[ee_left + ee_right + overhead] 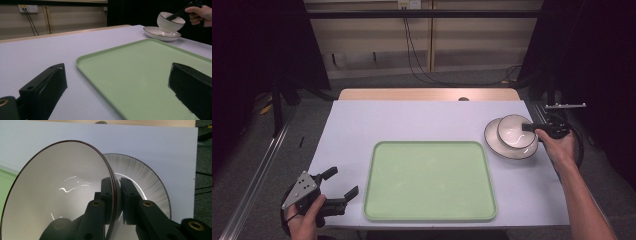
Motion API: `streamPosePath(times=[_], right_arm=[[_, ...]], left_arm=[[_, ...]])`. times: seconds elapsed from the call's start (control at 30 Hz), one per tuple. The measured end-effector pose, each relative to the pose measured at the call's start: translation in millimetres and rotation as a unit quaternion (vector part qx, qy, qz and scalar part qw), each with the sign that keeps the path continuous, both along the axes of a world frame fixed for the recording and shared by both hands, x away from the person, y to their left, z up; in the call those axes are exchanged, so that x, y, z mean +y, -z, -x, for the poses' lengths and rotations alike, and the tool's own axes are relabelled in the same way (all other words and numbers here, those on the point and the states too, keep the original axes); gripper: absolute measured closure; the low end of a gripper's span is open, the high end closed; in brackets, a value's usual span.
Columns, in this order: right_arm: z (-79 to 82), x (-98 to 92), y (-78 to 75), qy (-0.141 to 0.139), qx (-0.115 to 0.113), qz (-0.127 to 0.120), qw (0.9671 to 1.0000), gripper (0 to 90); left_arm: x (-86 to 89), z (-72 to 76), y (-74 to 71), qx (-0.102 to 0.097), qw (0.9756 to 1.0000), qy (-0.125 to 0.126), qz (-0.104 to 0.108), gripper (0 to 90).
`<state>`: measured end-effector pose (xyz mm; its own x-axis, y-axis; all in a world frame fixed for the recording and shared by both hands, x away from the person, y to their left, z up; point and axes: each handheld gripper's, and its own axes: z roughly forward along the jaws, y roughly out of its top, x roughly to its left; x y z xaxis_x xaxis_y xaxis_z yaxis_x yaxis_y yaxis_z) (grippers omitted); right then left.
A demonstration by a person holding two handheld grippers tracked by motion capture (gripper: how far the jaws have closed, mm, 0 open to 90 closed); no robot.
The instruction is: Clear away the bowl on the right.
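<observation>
A white bowl [515, 132] with a dark rim sits tilted over a matching plate [496, 144] at the table's right. My right gripper [530, 127] is shut on the bowl's rim, one jaw inside and one outside, as the right gripper view shows with the bowl [57, 195], the gripper [116, 187] and the plate [147, 182] behind. In the left gripper view the bowl [170, 23] stands above the plate [161, 33], pinched by the far gripper. My left gripper [339, 184] is open near the table's front left corner, its jaws wide apart over the table with nothing between them.
A large pale green tray [429, 180] lies in the middle of the white table [412, 120], its near corner between my left jaws in the left gripper view [150, 75]. Cables hang down the wall behind. The table's right edge runs close beside the plate.
</observation>
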<state>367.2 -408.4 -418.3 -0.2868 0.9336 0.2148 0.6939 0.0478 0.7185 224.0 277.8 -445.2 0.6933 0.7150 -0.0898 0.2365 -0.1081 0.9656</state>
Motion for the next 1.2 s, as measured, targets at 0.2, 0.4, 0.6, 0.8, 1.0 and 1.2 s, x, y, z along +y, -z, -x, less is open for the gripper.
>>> streamPosePath(times=[0.2,0.4,0.6,0.8,1.0,1.2], right_arm=[[1.7,4.4,-5.1,-0.016,-0.004,-0.007,0.9998,82.1],[4.9,7.6,-13.7,-0.030,-0.012,-0.018,0.9993,82.0],[6.4,11.6,-18.2,-0.047,-0.015,-0.017,0.9986,82.1],[10.4,14.2,-26.8,-0.073,-0.027,-0.022,0.9968,81.9],[12.5,21.0,-31.6,-0.089,-0.027,-0.022,0.9954,82.0],[13.1,33.9,-35.8,-0.110,-0.026,-0.017,0.9935,82.0]], left_arm=[[-0.2,0.4,-0.1,0.001,1.0000,-0.001,0.000,1.9],[0.5,0.6,-0.5,0.000,1.0000,-0.004,-0.001,1.9],[0.4,0.7,-0.6,-0.002,1.0000,-0.004,-0.004,1.9],[0.4,0.9,-0.9,-0.002,1.0000,-0.003,-0.005,1.9],[0.1,1.1,-1.1,-0.003,1.0000,0.001,0.000,1.9],[-0.4,1.2,-1.1,-0.003,1.0000,-0.002,0.006,1.9]])
